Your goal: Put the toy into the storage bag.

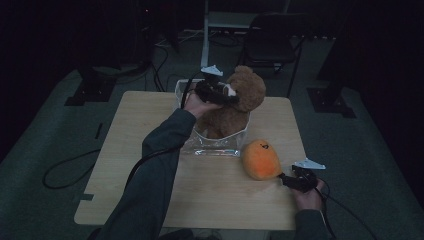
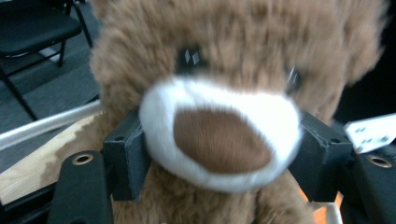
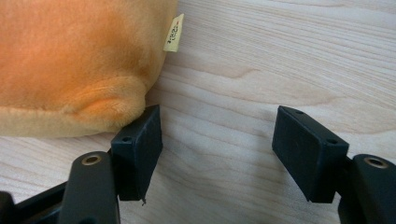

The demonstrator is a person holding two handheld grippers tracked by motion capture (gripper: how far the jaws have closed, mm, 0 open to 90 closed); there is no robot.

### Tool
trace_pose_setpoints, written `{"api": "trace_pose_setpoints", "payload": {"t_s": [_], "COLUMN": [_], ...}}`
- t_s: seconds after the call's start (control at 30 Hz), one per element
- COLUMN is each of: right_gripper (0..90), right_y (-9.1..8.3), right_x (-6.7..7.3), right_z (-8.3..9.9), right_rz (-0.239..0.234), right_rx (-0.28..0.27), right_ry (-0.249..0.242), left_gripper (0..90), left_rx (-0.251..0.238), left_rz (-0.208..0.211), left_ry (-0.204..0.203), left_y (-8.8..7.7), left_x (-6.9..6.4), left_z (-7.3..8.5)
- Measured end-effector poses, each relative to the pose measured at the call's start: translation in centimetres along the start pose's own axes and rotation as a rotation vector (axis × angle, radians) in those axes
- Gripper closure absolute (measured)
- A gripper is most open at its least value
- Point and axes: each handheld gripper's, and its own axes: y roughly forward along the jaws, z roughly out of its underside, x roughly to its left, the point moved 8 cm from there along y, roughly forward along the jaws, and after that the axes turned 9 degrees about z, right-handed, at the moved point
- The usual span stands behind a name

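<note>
Room: dark, a black chair [image 1: 270, 42] behind my wooden table [image 1: 135, 145].
High view, bear: the brown bear [image 1: 239, 102] sits upright in a clear box [image 1: 220, 145] at the far middle of the table.
High view, left gripper: my left gripper [image 1: 227, 96] is at the bear's face, my left hand [image 1: 197, 106] behind it.
High view, orange toy: the orange plush [image 1: 260, 160] lies on the table in front of the box, at its right corner; my right gripper [image 1: 286, 179] is at its near right side.
Left gripper view: the bear's white muzzle [image 2: 219, 135] fills the gap between my jaws, which stand wide; pads at both cheeks, whether pressing I cannot tell.
Right gripper view: my jaws stand apart over bare wood; the left pad [image 3: 140, 149] touches the plush's lower edge, the right pad [image 3: 308, 149] is well clear.
Label: a small yellow tag [image 3: 173, 32] hangs off the plush; its print is too small to read.
</note>
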Motion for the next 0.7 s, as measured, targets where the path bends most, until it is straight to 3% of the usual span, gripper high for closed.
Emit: {"api": "trace_pose_setpoints", "payload": {"t_s": [0.33,0.57,0.7], "right_gripper": [32.4,32.3,32.3], "right_y": [0.0,0.0,0.0], "right_x": [0.0,0.0,0.0], "right_z": [0.0,0.0,0.0], "right_rz": [0.0,0.0,0.0], "right_rx": [0.0,0.001,0.001], "right_ry": [0.001,0.001,0.001], "left_gripper": [22.8,18.8,17.1], "left_rx": [-0.039,-0.061,-0.076], "left_rz": [-0.041,-0.041,-0.044], "left_ry": [0.022,0.038,0.072], "left_y": [-0.1,-0.1,0.1], "left_x": [0.0,-0.3,-1.0], "left_z": [-0.3,-0.5,-0.6]}}
